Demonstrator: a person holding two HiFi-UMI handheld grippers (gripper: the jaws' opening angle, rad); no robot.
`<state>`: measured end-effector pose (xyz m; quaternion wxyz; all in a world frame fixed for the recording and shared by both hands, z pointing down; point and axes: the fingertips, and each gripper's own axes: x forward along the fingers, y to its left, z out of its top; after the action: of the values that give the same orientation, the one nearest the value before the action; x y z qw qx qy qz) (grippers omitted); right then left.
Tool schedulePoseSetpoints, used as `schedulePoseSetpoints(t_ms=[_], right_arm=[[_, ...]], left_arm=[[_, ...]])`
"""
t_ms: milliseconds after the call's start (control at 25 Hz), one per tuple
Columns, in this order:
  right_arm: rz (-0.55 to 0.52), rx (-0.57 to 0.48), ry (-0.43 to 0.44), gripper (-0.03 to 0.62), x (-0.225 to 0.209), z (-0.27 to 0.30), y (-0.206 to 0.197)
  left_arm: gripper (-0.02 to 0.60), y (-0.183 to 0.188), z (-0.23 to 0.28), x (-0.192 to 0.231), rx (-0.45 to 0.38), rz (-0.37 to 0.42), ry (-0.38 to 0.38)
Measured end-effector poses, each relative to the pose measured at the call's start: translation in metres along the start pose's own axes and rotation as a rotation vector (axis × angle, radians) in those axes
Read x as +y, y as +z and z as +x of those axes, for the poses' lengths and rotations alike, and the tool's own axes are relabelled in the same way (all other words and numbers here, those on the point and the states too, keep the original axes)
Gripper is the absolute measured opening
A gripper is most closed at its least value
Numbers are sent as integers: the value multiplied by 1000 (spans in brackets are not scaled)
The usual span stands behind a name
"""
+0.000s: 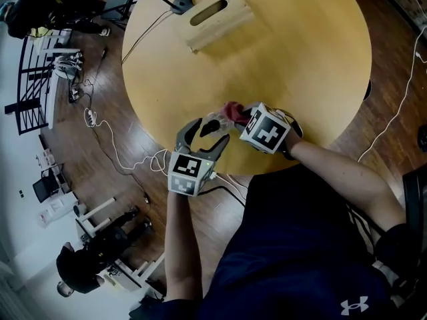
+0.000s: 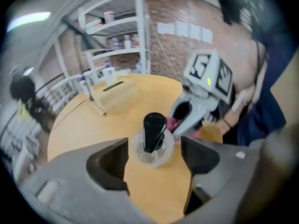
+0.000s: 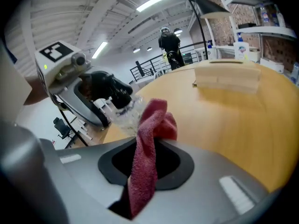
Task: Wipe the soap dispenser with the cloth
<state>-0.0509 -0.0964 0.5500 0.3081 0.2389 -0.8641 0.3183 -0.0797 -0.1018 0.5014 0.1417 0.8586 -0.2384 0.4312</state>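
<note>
On the wooden floor (image 1: 73, 159) at the left, white cables (image 1: 117, 153) trail beside the round wooden table (image 1: 313, 59). At the table's far side lies a pale wooden box (image 1: 217, 15) with a slot in its top, well apart from the work at the near edge.

At the near edge, the left gripper (image 1: 208, 132) points steeply down at the table with its jaws spread wide. The soap dispenser (image 2: 153, 139), a clear bottle with a black pump top, stands upright on the table between those jaws. There is bare table on either side of it, and neither pad touches it.

Just right of the dispenser is the cloth (image 3: 150, 134), a red terry rag. The right gripper (image 1: 244, 117) comes in from the right, and its jaws are closed narrowly on the cloth. One end of the cloth hangs down through the jaws. The bunched end sticks out past the fingertips and lies against the clear side of the dispenser, as far as the right gripper view shows. The two grippers are near each other, with the dispenser and cloth between them.

The person's bare forearms lead back from both grippers to a dark shirt (image 1: 300, 245) at the near right.
</note>
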Motion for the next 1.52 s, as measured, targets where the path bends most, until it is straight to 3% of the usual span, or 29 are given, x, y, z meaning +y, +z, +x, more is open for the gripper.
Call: schedulePoseSetpoints(t_ms=[40,80,160,240,320,520,640,720,880,960,1160,1320,1520], right_arm=[[16,29,4,77,-1,6,-10],[33,56,9,77,-2,12,-20],[69,91,22,77,-3,21,-39],[98,91,32,77,-1,24,-48],[107,48,36,77,4,15,-37],[67,-60,35,77,15,-18,4],[29,-27,17,77,5,-7,-3],[45,29,6,77,-4,10,-19],[96,94,12,77,-10,27,-40],[86,82,6,77,-7,17,-38],[44,-57,-3,74,8,-16,0],[78,16,-28,75,-7,13,-20],[158,68,-8,75,-10,27,-53]], left_arm=[[353,5,-3,-1,-31,-117,33],[353,8,-3,-2,-37,-181,75],[353,5,4,-2,-11,-191,154],[335,-1,11,5,16,-128,195],[311,-3,13,9,28,-37,171],[311,-10,14,-6,36,288,-44],[313,-13,14,-9,82,383,-106],[321,-14,15,-6,90,332,-91],[360,6,1,-2,8,13,3],[360,5,-1,-3,-14,-84,65],[360,-9,17,-4,7,-75,186],[350,-15,28,3,7,-95,260],[360,-16,39,4,-8,-112,275]])
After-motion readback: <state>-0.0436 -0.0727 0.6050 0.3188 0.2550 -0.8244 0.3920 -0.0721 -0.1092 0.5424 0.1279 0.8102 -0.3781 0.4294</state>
